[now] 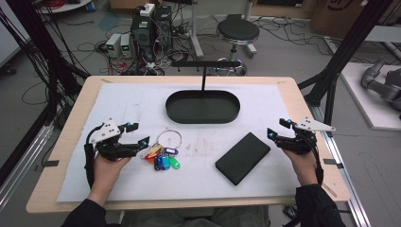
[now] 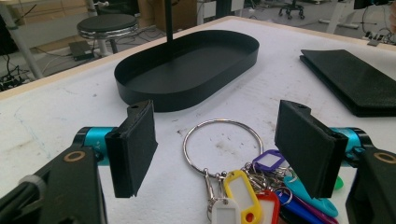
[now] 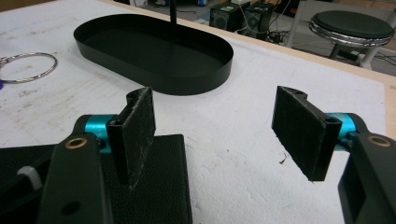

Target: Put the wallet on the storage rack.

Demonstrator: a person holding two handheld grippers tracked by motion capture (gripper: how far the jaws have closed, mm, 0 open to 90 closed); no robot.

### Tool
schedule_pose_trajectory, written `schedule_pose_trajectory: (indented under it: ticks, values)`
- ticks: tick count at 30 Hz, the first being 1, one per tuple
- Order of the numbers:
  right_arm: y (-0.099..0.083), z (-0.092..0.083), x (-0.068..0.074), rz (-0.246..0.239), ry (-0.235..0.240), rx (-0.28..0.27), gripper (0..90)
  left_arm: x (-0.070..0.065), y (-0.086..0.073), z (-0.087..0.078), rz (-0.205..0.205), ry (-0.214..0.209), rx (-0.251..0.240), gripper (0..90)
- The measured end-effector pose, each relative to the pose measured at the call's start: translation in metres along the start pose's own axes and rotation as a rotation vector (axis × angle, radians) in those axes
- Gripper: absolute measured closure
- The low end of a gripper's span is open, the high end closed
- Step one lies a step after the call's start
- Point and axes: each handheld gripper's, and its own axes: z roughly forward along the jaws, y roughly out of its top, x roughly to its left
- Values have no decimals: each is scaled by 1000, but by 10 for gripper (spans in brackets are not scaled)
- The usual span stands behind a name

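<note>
A metal key ring (image 1: 169, 139) (image 2: 223, 144) with several coloured plastic tags (image 1: 162, 158) (image 2: 252, 193) lies on the white mat, left of centre. My left gripper (image 1: 136, 134) (image 2: 217, 147) is open just left of it, and the ring and tags lie between its jaws in the left gripper view. A flat black case (image 1: 243, 157) (image 2: 355, 79) (image 3: 154, 186) lies right of centre. My right gripper (image 1: 278, 128) (image 3: 219, 135) is open to the right of the case, with nothing between its jaws. A black oval tray (image 1: 202, 106) (image 2: 187, 70) (image 3: 154, 51) with an upright T-shaped stand sits at the back.
The white mat (image 1: 127, 104) covers most of the wooden table (image 1: 302, 101). A round stool (image 1: 237, 33), computer boxes and tangled cables stand on the floor beyond the table's far edge. Black frame posts rise at both sides.
</note>
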Motion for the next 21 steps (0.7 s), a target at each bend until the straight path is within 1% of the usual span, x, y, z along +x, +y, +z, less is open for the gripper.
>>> schedule_pose_trajectory:
  ticks: [4, 6, 11, 16, 18, 21]
  values:
    - [0, 0, -2, 5, 1, -5, 306, 0, -1, -1, -2, 6, 1, 292]
    - [0, 0, -4, 18, 5, -5, 306, 1, -1, 0, -4, 10, 2, 292]
    - [-2, -1, -6, 14, 2, -6, 306, 1, -1, 1, -4, 13, 4, 292]
    - [-4, -6, -11, 21, -1, -9, 306, -1, 0, 2, 1, 10, 2, 291]
    - [-4, -9, -12, 21, 5, -13, 306, -1, 1, 2, 6, 7, 1, 292]
    - [-5, -11, -16, 14, 16, -10, 306, -1, 1, 3, 1, 7, -4, 291]
